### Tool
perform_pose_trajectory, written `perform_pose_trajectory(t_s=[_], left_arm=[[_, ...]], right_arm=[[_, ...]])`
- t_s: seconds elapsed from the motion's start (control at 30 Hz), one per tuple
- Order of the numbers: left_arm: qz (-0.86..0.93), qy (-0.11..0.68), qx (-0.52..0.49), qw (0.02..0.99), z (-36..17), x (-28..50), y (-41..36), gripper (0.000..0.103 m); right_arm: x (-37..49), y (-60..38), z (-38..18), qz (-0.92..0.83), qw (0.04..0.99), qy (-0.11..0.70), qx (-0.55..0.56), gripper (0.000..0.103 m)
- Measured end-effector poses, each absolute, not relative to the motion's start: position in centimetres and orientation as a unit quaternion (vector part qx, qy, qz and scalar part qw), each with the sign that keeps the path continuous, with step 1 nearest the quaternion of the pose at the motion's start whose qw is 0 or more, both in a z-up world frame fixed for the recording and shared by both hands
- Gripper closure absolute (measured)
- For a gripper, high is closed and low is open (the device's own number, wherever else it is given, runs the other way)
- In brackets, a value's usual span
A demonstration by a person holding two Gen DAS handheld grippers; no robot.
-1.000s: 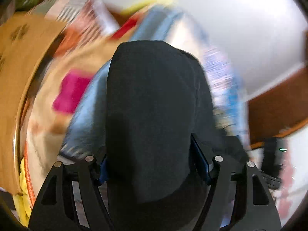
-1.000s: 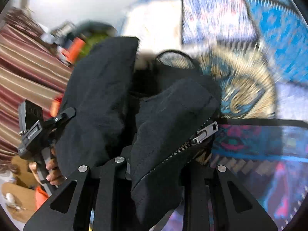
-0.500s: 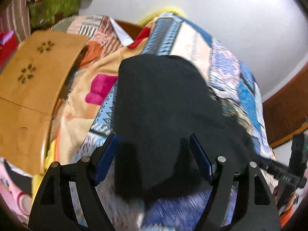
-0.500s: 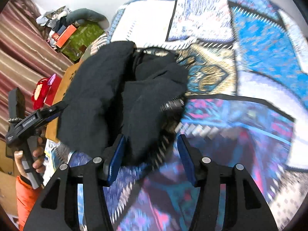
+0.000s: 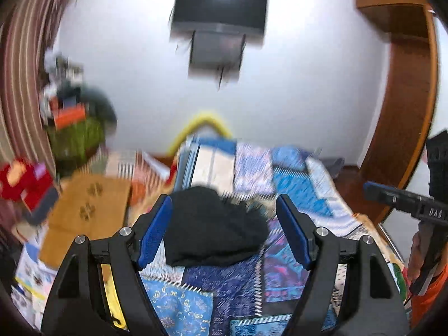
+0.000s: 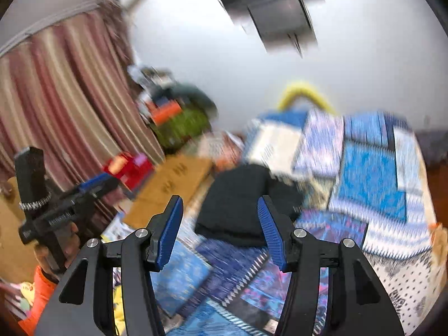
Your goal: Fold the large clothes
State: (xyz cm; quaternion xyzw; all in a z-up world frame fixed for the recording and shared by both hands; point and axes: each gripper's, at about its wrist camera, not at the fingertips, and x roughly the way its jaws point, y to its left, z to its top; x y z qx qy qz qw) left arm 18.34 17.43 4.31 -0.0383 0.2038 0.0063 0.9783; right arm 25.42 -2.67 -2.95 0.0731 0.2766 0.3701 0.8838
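Bed [image 5: 313, 187] under a blue patchwork quilt [image 5: 238, 285], seen blurred from both wrist views.
Lying folded on the quilt near its middle: a black garment [image 5: 212, 229], a compact bundle [image 6: 243, 204]. Beside it toward the curtain side, resting on the bed's edge: a tan wooden board [image 5: 89, 210] with cut-out patterns.

A patchwork quilt [image 5: 294, 187] in blues covers the bed. To its left lies a wooden board [image 5: 89, 210]. A striped curtain [image 6: 64, 112] hangs far left; a dark television [image 5: 221, 8] is mounted on the far wall.
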Motion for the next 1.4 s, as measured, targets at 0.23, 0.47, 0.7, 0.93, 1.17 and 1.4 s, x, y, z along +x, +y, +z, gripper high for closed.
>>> perform_pose_trajectory(t_s=[0.23, 0.47, 0.7, 0.93, 1.17, 1.4], left_arm=[[0.014, 0.093, -0.024, 0.995, 7.2, 8.3, 13.0, 0.028], [0.056, 0.020, -0.014, 0.998, 6.3, 1.6, 9.8, 0.027], [0.090, 0.008, -0.020, 0.996, 4.9, -0.8, 8.7, 0.002], [0.099, 0.024, -0.026, 0.994, 4.1, -1.4, 8.5, 0.001], [0.105, 0.022, -0.029, 0.994, 3.9, -2.2, 8.5, 0.001], [0.115, 0.023, -0.022, 0.993, 3.5, -2.1, 8.3, 0.001]], right_arm=[[14.8, -4.5, 1.4, 0.376, 0.914, 0.145, 0.046, 0.041], [9.2, -4.8, 0.6, 0.341, 0.935, 0.090, 0.034, 0.038], [7.1, -5.2, 0.5, 0.296, 0.953, 0.063, 0.030, 0.011], [7.0, -4.9, 0.7, 0.273, 0.960, 0.063, 0.021, 0.000], [6.7, -4.6, -0.2, 0.275, 0.959, 0.068, 0.011, 0.000], [6.7, -4.5, -1.0, 0.275, 0.958, 0.081, 0.007, 0.000]])
